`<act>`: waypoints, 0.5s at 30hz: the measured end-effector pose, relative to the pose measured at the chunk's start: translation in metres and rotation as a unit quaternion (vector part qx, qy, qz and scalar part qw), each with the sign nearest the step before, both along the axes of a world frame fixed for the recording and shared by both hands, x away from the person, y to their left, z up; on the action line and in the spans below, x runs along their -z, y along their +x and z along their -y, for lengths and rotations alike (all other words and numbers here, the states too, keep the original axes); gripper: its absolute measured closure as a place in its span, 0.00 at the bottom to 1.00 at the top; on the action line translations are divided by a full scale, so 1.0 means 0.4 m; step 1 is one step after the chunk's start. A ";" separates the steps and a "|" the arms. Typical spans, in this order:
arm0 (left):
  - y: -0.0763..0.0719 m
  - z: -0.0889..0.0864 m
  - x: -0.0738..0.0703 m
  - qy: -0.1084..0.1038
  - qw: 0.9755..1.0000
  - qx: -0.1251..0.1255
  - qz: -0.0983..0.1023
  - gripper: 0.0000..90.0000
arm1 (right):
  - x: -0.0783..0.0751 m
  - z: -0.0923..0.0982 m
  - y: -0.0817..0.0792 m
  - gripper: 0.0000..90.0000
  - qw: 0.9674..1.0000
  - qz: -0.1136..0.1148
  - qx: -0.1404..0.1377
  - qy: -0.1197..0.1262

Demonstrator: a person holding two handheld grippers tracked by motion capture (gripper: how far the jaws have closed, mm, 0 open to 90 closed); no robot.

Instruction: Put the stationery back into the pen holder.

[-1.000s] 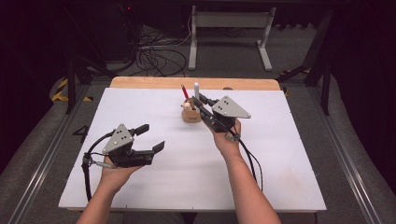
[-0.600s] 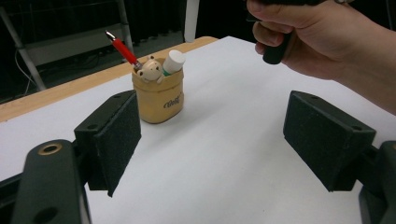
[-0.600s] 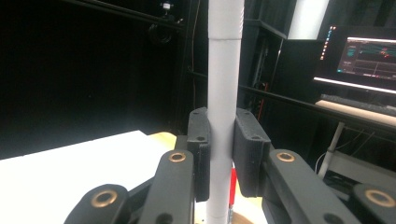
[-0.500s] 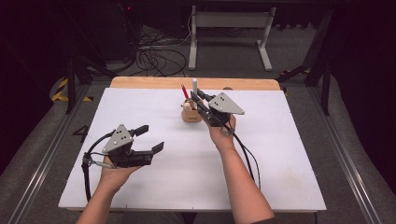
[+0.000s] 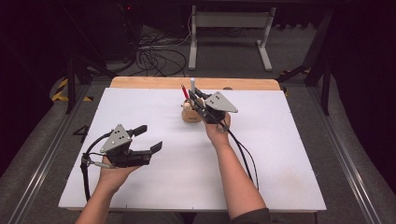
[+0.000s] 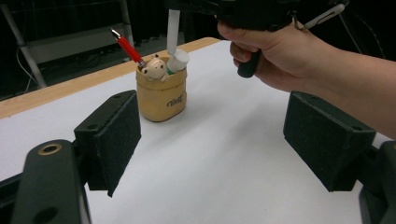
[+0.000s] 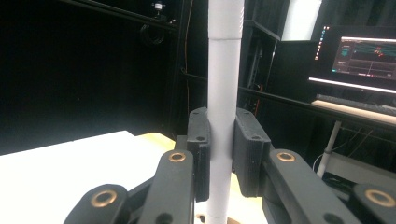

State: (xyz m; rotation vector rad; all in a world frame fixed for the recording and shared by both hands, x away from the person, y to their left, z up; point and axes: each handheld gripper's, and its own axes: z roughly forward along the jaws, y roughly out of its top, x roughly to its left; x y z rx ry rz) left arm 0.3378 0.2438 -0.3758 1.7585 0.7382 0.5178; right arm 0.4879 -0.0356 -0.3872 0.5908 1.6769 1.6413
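A tan pen cup (image 5: 190,115) (image 6: 161,96) with a small bear figure on its rim stands near the table's far edge. A red pen (image 5: 185,91) (image 6: 127,47) and a white capped marker (image 6: 177,60) stick out of it. My right gripper (image 5: 196,99) (image 7: 221,154) is shut on a white pen (image 5: 192,85) (image 7: 223,102), held upright directly over the cup, its lower end at the cup's mouth. My left gripper (image 5: 148,138) (image 6: 212,130) hovers open and empty near the table's front left, pointing toward the cup.
A white board (image 5: 289,158) covers the table, with a wooden strip (image 5: 140,82) along the far edge. Cables (image 5: 154,56) and a metal stand (image 5: 229,23) lie on the floor beyond. A lit monitor (image 7: 369,56) glows in the right gripper view.
My right gripper has moved left and down with the white pen, bringing it over the cup. The left gripper has stayed put.
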 end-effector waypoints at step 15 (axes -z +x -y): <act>0.000 -0.006 0.002 0.000 1.000 -0.001 0.001 0.22 | 0.049 -0.024 0.031 0.87 0.999 -0.027 0.017 -0.028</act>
